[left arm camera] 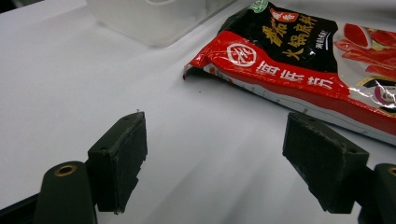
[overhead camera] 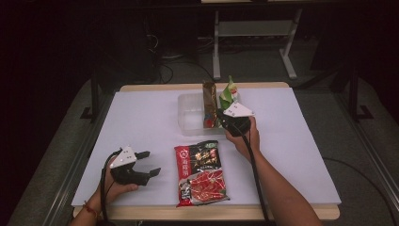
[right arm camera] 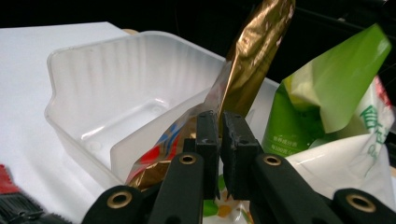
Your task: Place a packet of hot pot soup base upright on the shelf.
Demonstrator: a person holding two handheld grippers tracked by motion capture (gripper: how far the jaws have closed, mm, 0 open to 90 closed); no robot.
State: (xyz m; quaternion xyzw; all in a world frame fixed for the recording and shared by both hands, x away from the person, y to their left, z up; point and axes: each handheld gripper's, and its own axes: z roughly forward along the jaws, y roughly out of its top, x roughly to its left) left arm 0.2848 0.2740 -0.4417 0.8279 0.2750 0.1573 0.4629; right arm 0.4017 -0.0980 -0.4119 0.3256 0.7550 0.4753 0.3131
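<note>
Two packets already stand in the clear plastic tub (overhead camera: 188,115) near the far edge of the desk (overhead camera: 141,117), at its right end: a gold packet (overhead camera: 209,101) and a green-and-white bag (overhead camera: 229,94) just beside it. The right gripper (overhead camera: 221,115) is at the tub's near right corner, and the right gripper view shows its jaws almost together, with a thin gap, the gold packet (right arm camera: 243,70) rising just beyond the tips; whether the pads pinch its edge I cannot tell for sure, though it looks like a packet being set down and let go. The left gripper (overhead camera: 148,162) rests near the desk's near left corner, jaws wide apart with nothing between them, a red-and-black sauce pouch (overhead camera: 201,173) lying flat just to its right by the near edge. Judging by this, the packing step is mid-way: the next move calls for freeing the gold packet without tipping it, then taking the flat pouch by an edge, since it lies flush on the desk.
</note>
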